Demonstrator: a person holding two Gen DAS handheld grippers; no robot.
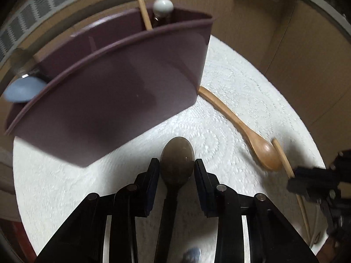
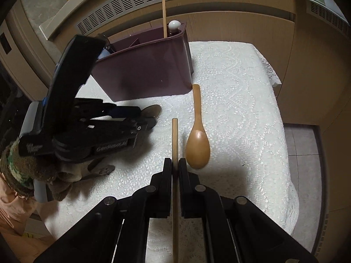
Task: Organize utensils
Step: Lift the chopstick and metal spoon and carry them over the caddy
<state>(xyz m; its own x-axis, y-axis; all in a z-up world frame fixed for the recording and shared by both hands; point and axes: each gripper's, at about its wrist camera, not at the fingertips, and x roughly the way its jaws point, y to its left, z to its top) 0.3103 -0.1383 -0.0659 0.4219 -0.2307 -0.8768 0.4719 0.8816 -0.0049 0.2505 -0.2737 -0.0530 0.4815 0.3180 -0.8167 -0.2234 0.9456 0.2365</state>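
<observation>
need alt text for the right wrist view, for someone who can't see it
The right tool is shut on a thin wooden stick above a white lace tablecloth. A wooden spoon lies just right of it, bowl nearest the camera. Behind stands a purple utensil holder with a few utensils in it, and the left tool grips a dark spoon.

The dark spoon's (image 1: 176, 160) handle is hidden beneath the left hand-held gripper (image 1: 176, 168).

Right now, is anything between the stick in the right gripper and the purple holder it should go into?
Nothing visible blocks it. The wooden stick points over bare cloth toward the purple holder; the wooden spoon lies to its right, and the left gripper to its left.
</observation>
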